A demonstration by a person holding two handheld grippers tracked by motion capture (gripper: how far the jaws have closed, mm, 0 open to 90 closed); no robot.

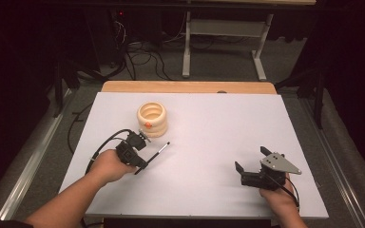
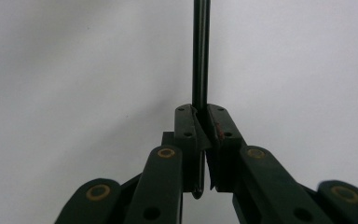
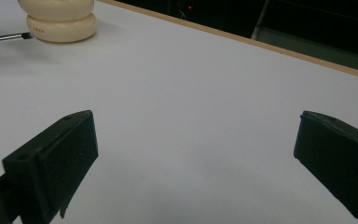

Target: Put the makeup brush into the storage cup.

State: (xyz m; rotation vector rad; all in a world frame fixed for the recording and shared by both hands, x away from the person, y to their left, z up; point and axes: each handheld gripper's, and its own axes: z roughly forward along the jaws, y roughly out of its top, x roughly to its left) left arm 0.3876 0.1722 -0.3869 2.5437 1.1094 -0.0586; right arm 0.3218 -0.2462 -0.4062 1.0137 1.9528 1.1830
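A thin dark pen (image 1: 161, 149) with a silvery tip sticks out of my left gripper (image 1: 145, 163), which is shut on its lower shaft just above the white table (image 1: 209, 118). In the left gripper view the pen (image 2: 200, 51) runs straight up from between the closed gripper (image 2: 201, 122). A cream ribbed ring-shaped holder (image 1: 152, 118) stands upright just beyond the pen's tip. My right gripper (image 1: 252, 159) rests low at the front right, open and holding nothing. Its view shows the wide-apart gripper (image 3: 193, 140), the holder (image 3: 60, 18) and the pen tip (image 3: 4, 38) at far left.
A wooden strip (image 1: 185, 87) edges the table's far side. Behind it lie cables (image 1: 142, 59) on the floor and a grey metal stand (image 1: 223, 42). Bare white surface spreads between the two grippers and to the right of the holder.
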